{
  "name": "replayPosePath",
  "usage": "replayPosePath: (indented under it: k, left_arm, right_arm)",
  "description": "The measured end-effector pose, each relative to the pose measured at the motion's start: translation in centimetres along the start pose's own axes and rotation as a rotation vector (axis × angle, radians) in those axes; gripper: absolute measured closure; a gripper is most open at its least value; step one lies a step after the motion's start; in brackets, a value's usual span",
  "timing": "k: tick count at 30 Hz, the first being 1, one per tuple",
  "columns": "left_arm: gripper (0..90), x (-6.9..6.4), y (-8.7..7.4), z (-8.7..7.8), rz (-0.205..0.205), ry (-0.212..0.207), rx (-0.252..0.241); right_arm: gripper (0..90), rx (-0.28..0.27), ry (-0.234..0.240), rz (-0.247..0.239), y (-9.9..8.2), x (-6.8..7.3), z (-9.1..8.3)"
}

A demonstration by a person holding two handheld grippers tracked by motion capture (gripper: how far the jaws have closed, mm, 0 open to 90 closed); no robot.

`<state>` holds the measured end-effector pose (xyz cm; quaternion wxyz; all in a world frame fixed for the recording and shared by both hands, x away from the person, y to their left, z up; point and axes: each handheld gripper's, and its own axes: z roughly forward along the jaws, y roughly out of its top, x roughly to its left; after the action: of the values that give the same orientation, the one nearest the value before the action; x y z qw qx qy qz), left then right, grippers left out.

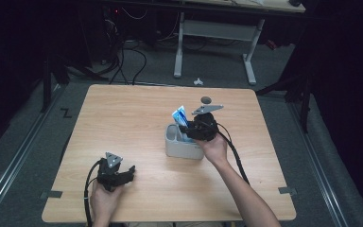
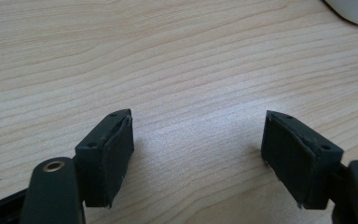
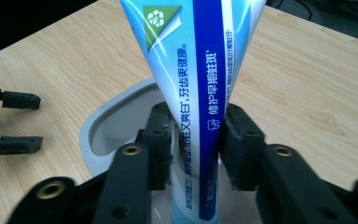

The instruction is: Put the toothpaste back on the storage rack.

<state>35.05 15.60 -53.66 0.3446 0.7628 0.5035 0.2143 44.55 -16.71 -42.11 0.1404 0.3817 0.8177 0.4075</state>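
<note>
A blue-and-white toothpaste tube [image 3: 191, 56] stands upright in a pale grey cup [image 3: 93, 126] near the table's middle. My right gripper [image 3: 196, 135] reaches over the cup from the right, one pad on each side of the tube, right by its edges; I see no squeeze on the tube. From above, the tube [image 1: 178, 116] pokes out of the cup [image 1: 172, 146] just beyond the right gripper [image 1: 185, 128]. My left gripper [image 1: 131, 172] rests low on the table's front left, open, with bare wood between its jaws [image 2: 198, 135]. It also shows far off as the left gripper [image 3: 25, 119].
The wooden table [image 1: 123, 118] has free room on all sides of the cup. A white rounded edge [image 2: 354, 11] lies at the far right of the left gripper view. Desk legs and cables [image 1: 132, 61] stand on the floor beyond the table.
</note>
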Motion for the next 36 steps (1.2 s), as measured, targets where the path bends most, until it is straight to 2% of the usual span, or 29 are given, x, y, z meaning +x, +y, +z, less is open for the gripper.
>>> replayPosePath:
  k: [4, 8, 14, 22, 36]
  left_arm:
    - [25.7, -0.1, -0.1, -0.1, 0.003, -0.004, -0.001]
    - [25.7, -0.1, -0.2, -0.2, 0.006, 0.001, 0.001]
    - [25.3, -0.2, -0.2, -0.2, 0.007, 0.000, 0.001]
    - [25.2, -0.2, -0.2, -0.2, 0.007, -0.002, 0.001]
    - [25.2, -0.2, -0.2, -0.2, 0.006, -0.001, 0.001]
  right_arm:
    - [55.1, -0.028, -0.007, -0.018, 0.1, 0.0, -0.6]
    - [51.5, -0.028, -0.008, -0.011, 0.1, -0.2, -1.3]
    - [51.3, -0.065, -0.023, -0.003, 0.2, -0.4, -2.7]
    - [51.3, -0.077, -0.048, -0.011, 0.0, -0.2, -3.8]
    - [51.4, -0.134, -0.064, 0.009, -0.1, -1.1, -6.2]
